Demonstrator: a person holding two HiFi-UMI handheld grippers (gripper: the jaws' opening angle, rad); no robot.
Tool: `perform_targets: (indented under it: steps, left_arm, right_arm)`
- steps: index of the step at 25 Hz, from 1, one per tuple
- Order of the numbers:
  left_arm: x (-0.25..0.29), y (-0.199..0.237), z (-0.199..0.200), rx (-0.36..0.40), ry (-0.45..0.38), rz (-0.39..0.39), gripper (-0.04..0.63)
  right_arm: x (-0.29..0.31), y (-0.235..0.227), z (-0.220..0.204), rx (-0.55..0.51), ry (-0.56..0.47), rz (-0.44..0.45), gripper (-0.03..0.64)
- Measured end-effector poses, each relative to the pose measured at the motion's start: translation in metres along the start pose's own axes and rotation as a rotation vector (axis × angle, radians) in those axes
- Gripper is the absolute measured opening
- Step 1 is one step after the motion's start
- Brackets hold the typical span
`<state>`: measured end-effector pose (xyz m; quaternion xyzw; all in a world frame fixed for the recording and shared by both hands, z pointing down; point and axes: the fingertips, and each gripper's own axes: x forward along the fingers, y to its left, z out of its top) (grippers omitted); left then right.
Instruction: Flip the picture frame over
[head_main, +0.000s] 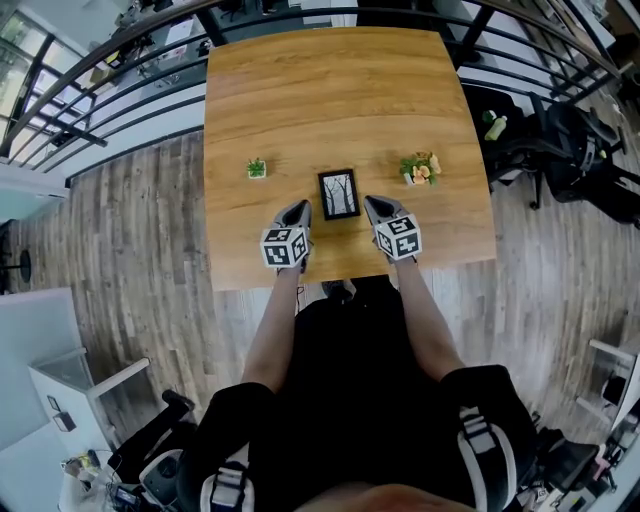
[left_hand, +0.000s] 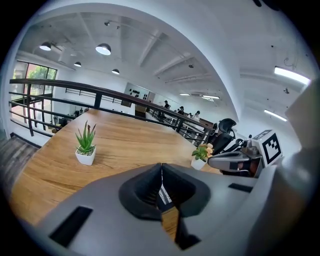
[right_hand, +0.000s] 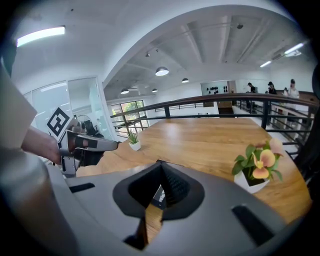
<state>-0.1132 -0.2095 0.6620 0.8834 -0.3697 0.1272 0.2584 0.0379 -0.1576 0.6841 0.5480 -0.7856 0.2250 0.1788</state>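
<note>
The picture frame (head_main: 339, 194) lies flat on the wooden table (head_main: 330, 90), towards its near edge and about midway across, picture side up with a drawing of bare trees showing. It has not been turned over.

The person stands at the near edge with one tool either side of it. The left gripper (head_main: 298, 207) is just to the left of the frame's near left corner, its jaws clenched tip to tip with nothing between them; in the left gripper view (left_hand: 161, 165) a slice of the frame (left_hand: 165, 196) shows below the closed jaws. The right gripper (head_main: 375, 203) sits just to the right of the near right corner, also clenched and empty (right_hand: 159, 162), again with a bit of frame (right_hand: 158, 197) visible beneath. Whether either tool touches the frame or the table I cannot quite tell from here; they look slightly lifted.

Further left on the table stands a small spiky plant (head_main: 257, 168) in a white pot, and further right a flowering plant (head_main: 420, 168) with orange blooms, both well clear of the frame
</note>
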Motion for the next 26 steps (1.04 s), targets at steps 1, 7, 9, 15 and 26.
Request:
perform_targets:
  steps: [1, 7, 9, 15, 26]
  left_arm:
    - [-0.001, 0.0, -0.001, 0.009, 0.004, 0.0, 0.023]
    - [-0.013, 0.005, -0.005, 0.029, 0.012, 0.012, 0.021]
    - [-0.016, 0.007, -0.005, 0.03, 0.011, 0.014, 0.021]
    - [-0.022, 0.001, 0.001, 0.079, 0.022, -0.002, 0.021]
    - [-0.031, 0.003, -0.002, 0.077, 0.03, -0.001, 0.021]
  right_arm:
    - [-0.001, 0.0, 0.001, -0.003, -0.002, -0.003, 0.005]
    - [-0.008, 0.002, 0.004, -0.009, -0.016, -0.02, 0.006]
    - [-0.01, 0.003, 0.005, -0.004, -0.023, -0.027, 0.006]
    - [-0.013, -0.003, 0.005, -0.002, -0.021, -0.038, 0.006]
    - [-0.019, -0.012, 0.005, 0.02, -0.032, -0.06, 0.005]
